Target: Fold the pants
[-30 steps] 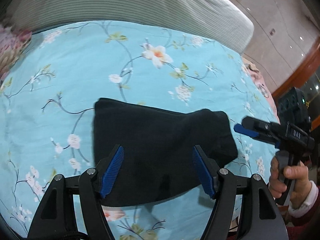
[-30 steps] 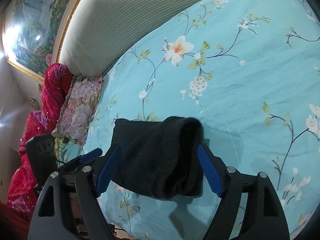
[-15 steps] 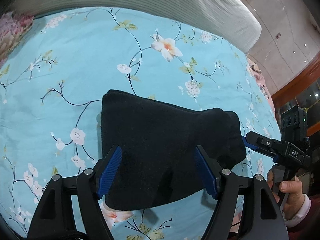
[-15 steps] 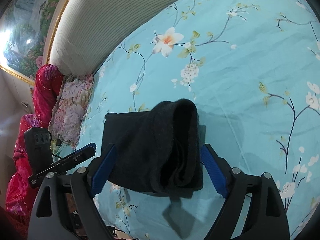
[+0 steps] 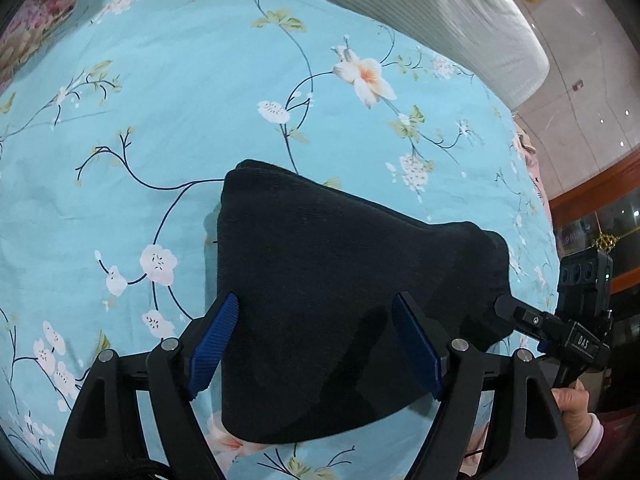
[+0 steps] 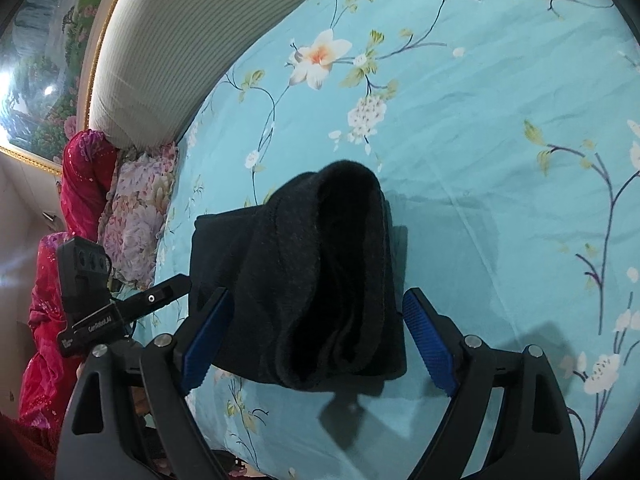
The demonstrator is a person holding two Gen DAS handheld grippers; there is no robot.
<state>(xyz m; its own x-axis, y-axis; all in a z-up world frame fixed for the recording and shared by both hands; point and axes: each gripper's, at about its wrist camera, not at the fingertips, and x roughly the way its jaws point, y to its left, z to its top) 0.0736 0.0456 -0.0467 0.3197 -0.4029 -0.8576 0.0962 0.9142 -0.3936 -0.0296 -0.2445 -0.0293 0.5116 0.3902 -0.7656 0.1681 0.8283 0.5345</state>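
Left wrist view: left gripper (image 5: 316, 344) stands with fingers spread wide, gripping nothing, over the near half of the folded black pants (image 5: 340, 280). Pants lie on the blue flowered bedsheet (image 5: 180, 100), centre to 6 o'clock. At 4 o'clock, the right gripper (image 5: 500, 304) tip touches the pants' right edge. Right wrist view: right gripper (image 6: 316, 336) fingers spread wide, released, either side of the pants (image 6: 320, 272). Striped headboard (image 6: 192, 52) at 11 o'clock.
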